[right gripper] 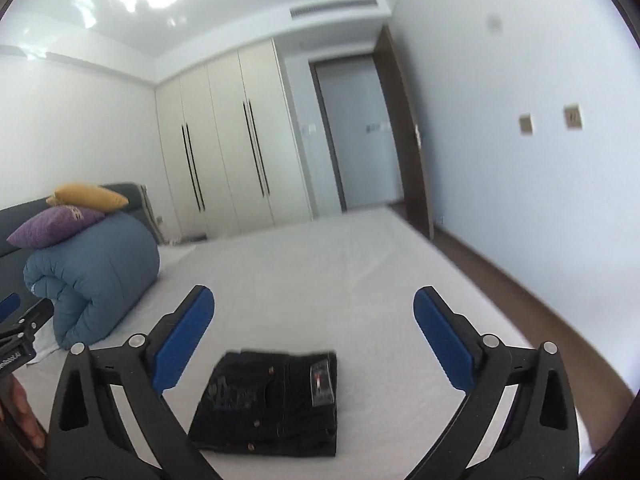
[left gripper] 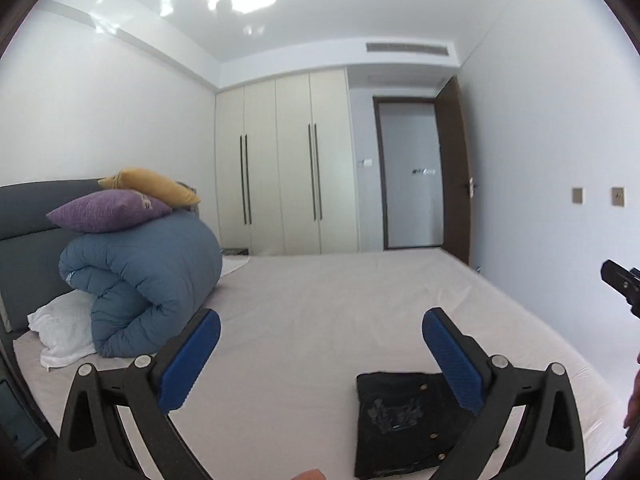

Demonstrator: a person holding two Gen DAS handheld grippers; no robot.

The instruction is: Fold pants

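Note:
The black pants (right gripper: 272, 402) lie folded into a compact rectangle on the pale bed sheet (right gripper: 320, 272); they also show in the left wrist view (left gripper: 404, 424), partly behind the right finger. My left gripper (left gripper: 320, 328) is open and empty, held above the bed to the left of the pants. My right gripper (right gripper: 314, 308) is open and empty, held above and just behind the pants. Neither gripper touches the cloth.
A rolled blue duvet (left gripper: 144, 284) with a purple cushion (left gripper: 108, 210) and a yellow cushion (left gripper: 152, 184) sits at the bed's head, beside a white towel (left gripper: 64, 328). Cream wardrobe doors (left gripper: 280, 160) and a doorway (left gripper: 412, 176) stand beyond the bed.

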